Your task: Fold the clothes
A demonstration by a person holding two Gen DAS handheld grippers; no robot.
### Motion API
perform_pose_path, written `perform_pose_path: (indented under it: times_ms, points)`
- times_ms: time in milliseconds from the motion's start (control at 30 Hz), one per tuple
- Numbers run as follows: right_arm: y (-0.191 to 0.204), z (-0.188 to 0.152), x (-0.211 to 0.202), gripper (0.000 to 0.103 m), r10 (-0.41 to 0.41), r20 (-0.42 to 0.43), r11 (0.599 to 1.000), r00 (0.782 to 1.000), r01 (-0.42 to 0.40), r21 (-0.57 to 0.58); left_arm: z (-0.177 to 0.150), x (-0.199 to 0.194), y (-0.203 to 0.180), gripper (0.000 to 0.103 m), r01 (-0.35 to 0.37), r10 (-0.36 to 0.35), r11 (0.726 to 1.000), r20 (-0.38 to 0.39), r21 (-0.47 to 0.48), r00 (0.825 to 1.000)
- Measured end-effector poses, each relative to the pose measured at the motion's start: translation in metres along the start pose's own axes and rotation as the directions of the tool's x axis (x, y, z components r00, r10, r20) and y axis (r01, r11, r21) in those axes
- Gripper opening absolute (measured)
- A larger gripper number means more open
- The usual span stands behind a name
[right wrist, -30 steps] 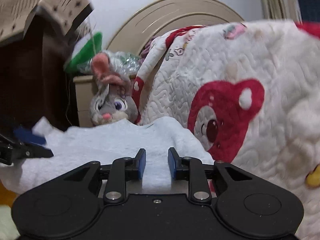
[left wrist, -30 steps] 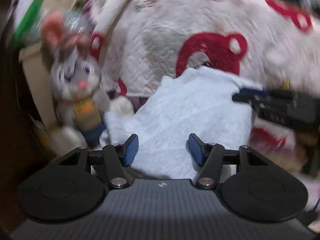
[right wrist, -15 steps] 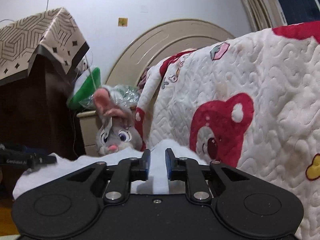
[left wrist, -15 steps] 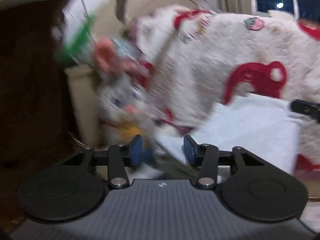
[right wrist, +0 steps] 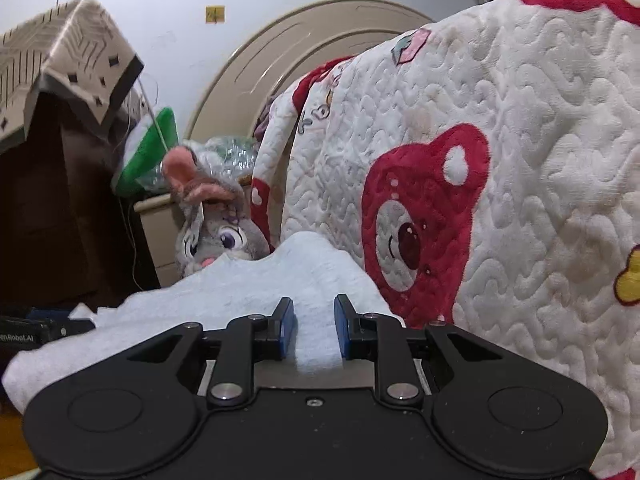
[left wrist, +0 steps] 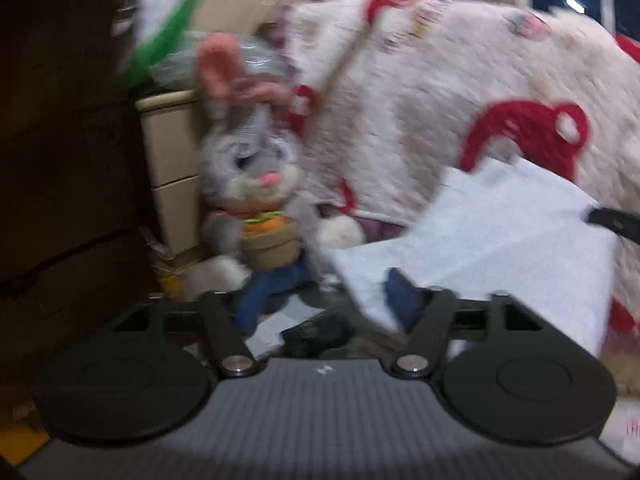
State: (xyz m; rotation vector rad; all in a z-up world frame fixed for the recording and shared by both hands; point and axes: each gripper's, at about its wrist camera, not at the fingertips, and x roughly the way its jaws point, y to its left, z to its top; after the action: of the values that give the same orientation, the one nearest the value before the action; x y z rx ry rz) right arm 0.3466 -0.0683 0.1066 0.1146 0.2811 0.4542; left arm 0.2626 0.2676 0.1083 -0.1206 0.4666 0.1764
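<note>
Between the two grippers, a pale blue-white garment (right wrist: 240,300) hangs stretched in the air in front of the quilted bear-print blanket (right wrist: 520,160) draped over the bed.

Right gripper (right wrist: 314,328): the blue pads stand a little apart with a ridge of the cloth pinched up between them. Judged as gripping the garment's edge.

Left gripper (left wrist: 320,304): the view is blurred. One blue pad shows against the cloth's lower corner; the other pad is not visible. Whether this gripper holds the cloth cannot be told.

Handling, as a judgement:
- The fabric looks soft, light and limp, with a slightly fuzzy surface. It sags between its holds and will not keep a crease by itself.
- It appears neither slippery nor fragile. A pinch on a doubled edge should hold.
- Take hold at corners or along a hem. A grip in the middle of a panel would bunch it.
- Keep both holds level and the span taut, or the free lower part will swing.

Containers: a cream drawer unit (right wrist: 158,236) stands at far left behind the grey plush rabbit (left wrist: 256,184). Its drawers are shut, so the contents cannot be seen. Crumpled clear plastic (right wrist: 232,156) lies on top. No basket or bin for clothes is visible.
</note>
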Motion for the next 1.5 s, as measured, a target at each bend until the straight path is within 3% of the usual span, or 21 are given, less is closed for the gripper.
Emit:
perform_pose_path:
  times_ms: [33,67,100,133,167,300,400,500,533,600,767,833,867,967,1133,1267,1400,1500]
  points:
    - [0.000,-0.003,-0.005,0.031,-0.001,0.010,1.000,1.000,0.001,0.008,-0.001,-0.005,0.002,0.069,-0.003,0.003,1.000,-0.003,-0.023,1.000]
    - [0.000,-0.008,-0.011,0.048,-0.002,0.009,1.000,1.000,0.002,0.014,-0.002,-0.012,0.002,0.069,-0.032,0.032,0.999,0.002,-0.015,0.999]
    - [0.001,-0.012,-0.016,0.057,-0.003,0.008,1.000,1.000,0.003,0.020,-0.002,-0.019,0.001,0.070,-0.074,0.074,0.997,0.013,0.002,0.997]
    - [0.001,-0.017,-0.022,0.065,-0.004,0.007,1.000,1.000,0.004,0.026,-0.003,-0.025,0.002,0.071,-0.117,0.117,0.993,0.022,0.011,0.993]
    - [0.001,-0.022,-0.027,0.066,-0.005,0.006,0.999,1.000,0.004,0.032,-0.004,-0.026,0.005,0.071,-0.150,0.150,0.989,0.005,0.012,0.989]
    - [0.002,-0.041,-0.049,0.066,-0.008,0.002,0.998,1.000,0.008,0.056,-0.011,-0.033,0.019,0.071,-0.205,0.202,0.978,-0.093,-0.024,0.975]
    - [0.003,-0.055,-0.065,0.066,-0.011,-0.001,0.997,1.000,0.011,0.074,-0.029,-0.050,0.016,0.074,-0.143,0.141,0.990,-0.166,0.003,0.976]
    - [0.001,-0.067,-0.087,0.066,-0.004,-0.027,0.989,1.000,0.008,0.147,-0.043,-0.064,0.007,0.080,-0.113,0.121,0.993,-0.294,0.045,0.948]
    - [0.001,-0.069,-0.099,0.066,0.011,-0.032,0.983,0.999,-0.005,0.185,-0.046,-0.071,0.003,0.080,-0.121,0.131,0.991,-0.305,0.051,0.943]
    - [0.005,-0.072,-0.126,0.069,0.051,-0.032,0.971,0.998,-0.042,0.236,-0.052,-0.087,-0.005,0.082,-0.142,0.154,0.988,-0.318,0.061,0.936]
    - [0.025,-0.081,-0.179,0.072,0.063,-0.094,0.985,0.994,-0.047,0.167,-0.069,-0.142,-0.036,0.103,-0.192,0.205,0.978,-0.214,0.082,0.955]
    - [0.035,-0.085,-0.205,0.071,0.043,-0.135,0.979,0.990,-0.015,0.202,-0.078,-0.157,-0.056,0.103,-0.202,0.225,0.972,-0.225,0.119,0.948]
    - [0.040,-0.087,-0.219,0.071,0.031,-0.158,0.973,0.987,0.006,0.230,-0.082,-0.163,-0.062,0.103,-0.172,0.200,0.977,-0.243,0.130,0.949]
    - [0.062,-0.093,-0.256,0.071,0.094,-0.190,0.979,0.977,-0.055,0.198,-0.096,-0.179,-0.072,0.103,-0.114,0.144,0.987,-0.293,0.117,0.945]
    - [0.080,-0.104,-0.277,0.071,0.027,-0.218,0.991,0.976,0.002,0.133,-0.122,-0.201,-0.093,0.103,-0.159,0.197,0.978,-0.352,0.132,0.915]
    - [0.092,-0.110,-0.291,0.072,0.008,-0.252,0.994,0.968,0.019,0.104,-0.148,-0.226,-0.113,0.103,-0.234,0.285,0.950,-0.260,0.208,0.923]
    - [0.104,-0.119,-0.312,0.073,-0.068,-0.282,0.996,0.957,0.082,0.038,-0.169,-0.245,-0.135,0.103,-0.169,0.230,0.959,-0.276,0.228,0.933]
    - [0.109,-0.121,-0.330,0.073,-0.085,-0.284,0.995,0.955,0.094,0.019,-0.183,-0.253,-0.154,0.103,-0.159,0.236,0.946,-0.264,0.283,0.935]
